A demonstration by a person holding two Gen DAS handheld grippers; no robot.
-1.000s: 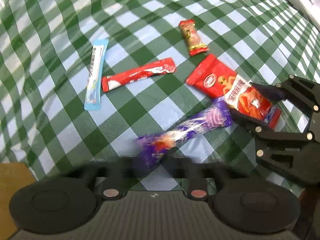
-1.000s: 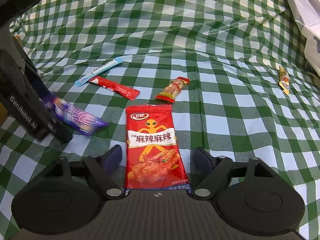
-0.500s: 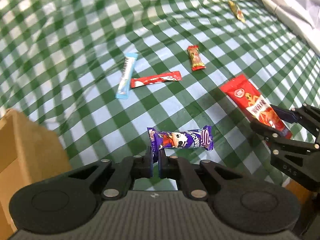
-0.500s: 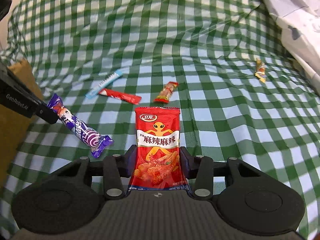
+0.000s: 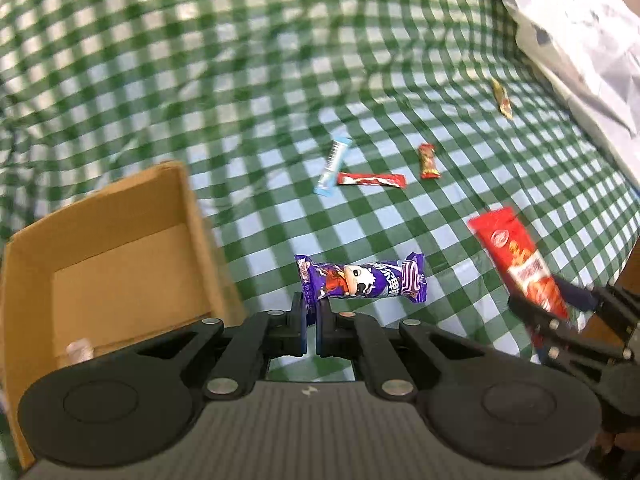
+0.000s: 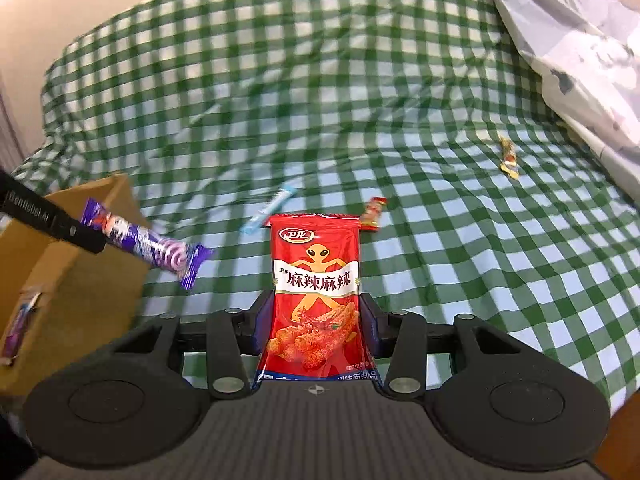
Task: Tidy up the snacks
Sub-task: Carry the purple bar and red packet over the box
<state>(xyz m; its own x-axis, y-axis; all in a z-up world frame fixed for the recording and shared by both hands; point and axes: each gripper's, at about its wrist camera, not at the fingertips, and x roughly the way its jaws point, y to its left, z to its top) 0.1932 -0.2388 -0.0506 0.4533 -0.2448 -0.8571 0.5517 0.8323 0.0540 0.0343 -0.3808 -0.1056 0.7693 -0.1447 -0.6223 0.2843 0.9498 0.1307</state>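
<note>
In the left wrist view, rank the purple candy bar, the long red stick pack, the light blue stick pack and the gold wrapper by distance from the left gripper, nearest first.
1. Purple candy bar: pinched by one end in the left gripper.
2. Long red stick pack: mid cloth, straight ahead.
3. Light blue stick pack: just left of the red one; their near ends are too close to call.
4. Gold wrapper: far right, near the pale bedding.

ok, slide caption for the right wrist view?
Right hand-held gripper holds red snack bag; left one carries purple candy near cardboard box.
</note>
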